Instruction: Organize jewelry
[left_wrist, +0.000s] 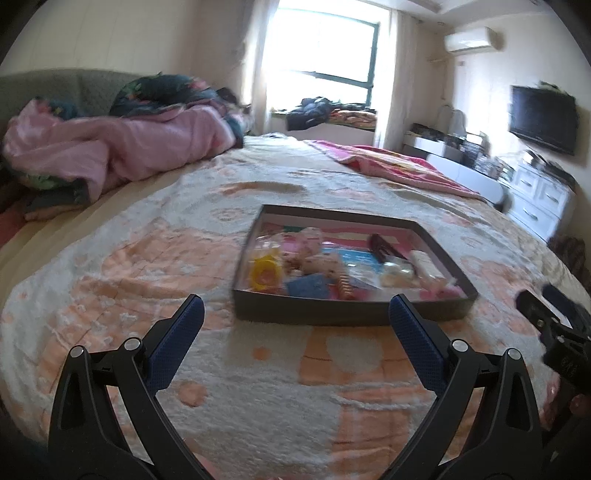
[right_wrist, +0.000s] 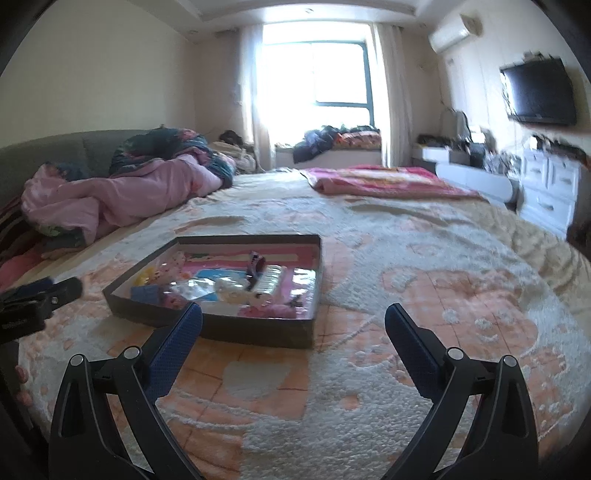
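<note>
— Over the bed, where do your claws stand?

— Above the fleecy peach-and-cream blanket (left_wrist: 147, 236), both spread wide. My left gripper (left_wrist: 295, 314) has its blue pads far apart, nothing between them, touching nothing. My right gripper (right_wrist: 293, 323) is the same — jaws agape, empty, hanging over the blanket.

— And what lies just beyond them?

— A shallow dark tray (left_wrist: 351, 314) resting flat on the blanket. Seen from my left claw it sits just past the fingertips, nearly centred; from my right claw it lies ahead and to the left.

— What is in it?

— A jumble of small things over a pink lining: a yellow ring-shaped piece (left_wrist: 265, 275) at the near left, a blue card (left_wrist: 306, 286) beside it, a dark clip (right_wrist: 255, 266) toward the far side, a white comb-like piece (right_wrist: 271, 280) just beside that clip, and clear plastic packets (right_wrist: 192, 288). The finer pieces are too blurred to name.

— Farther out?

— A crumpled pink quilt (right_wrist: 122, 192) at the left, by the headboard.
</note>
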